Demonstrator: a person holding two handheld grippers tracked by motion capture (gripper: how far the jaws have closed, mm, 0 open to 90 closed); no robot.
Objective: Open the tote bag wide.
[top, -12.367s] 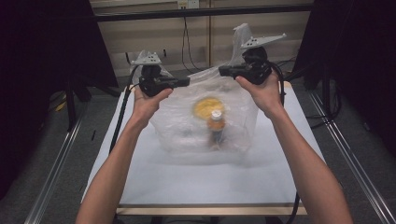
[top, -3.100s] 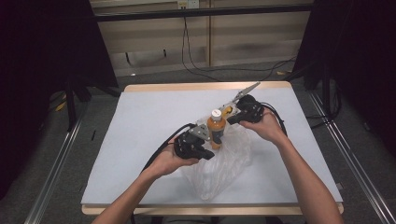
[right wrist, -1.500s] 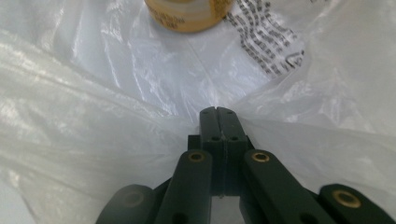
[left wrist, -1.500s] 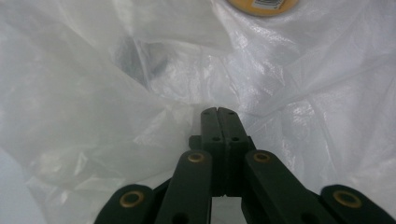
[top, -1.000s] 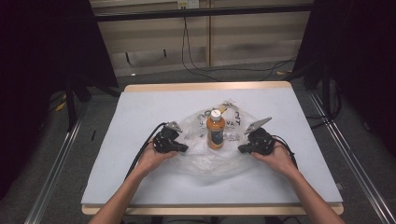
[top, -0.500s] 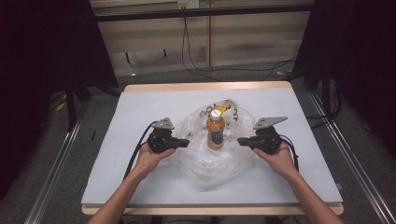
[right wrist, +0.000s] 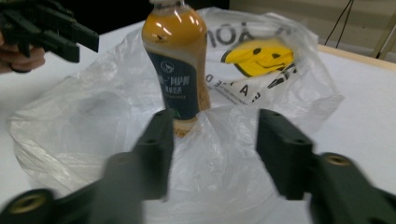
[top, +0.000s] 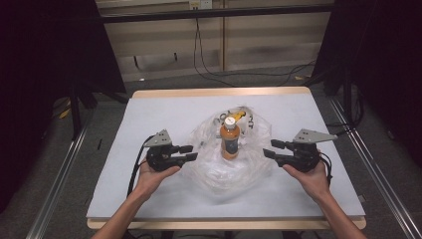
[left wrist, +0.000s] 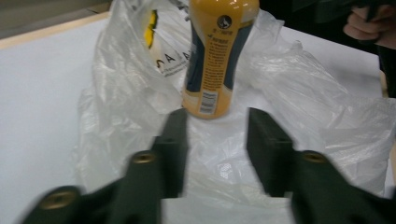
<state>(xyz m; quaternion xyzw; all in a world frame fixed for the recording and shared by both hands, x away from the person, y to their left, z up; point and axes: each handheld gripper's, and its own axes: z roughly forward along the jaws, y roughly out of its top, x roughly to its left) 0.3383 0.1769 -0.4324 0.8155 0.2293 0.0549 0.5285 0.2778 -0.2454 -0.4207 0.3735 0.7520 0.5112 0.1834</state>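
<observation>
Bottle (top: 229, 141) upright on crumpled bag (top: 219, 167); left gripper (top: 191, 153), right gripper (top: 269, 149) just opened, empty, seemingly clear of bag edges.

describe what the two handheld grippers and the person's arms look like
Both are black two-jaw tools. The left gripper and the right gripper each carry a grey three-cornered plate on top and trail a black cable. Close up, the jaws end in flat, blocky black fingers with brass-coloured pivot screws behind them. The forearms are bare, with no sleeves or gloves in sight.
</observation>
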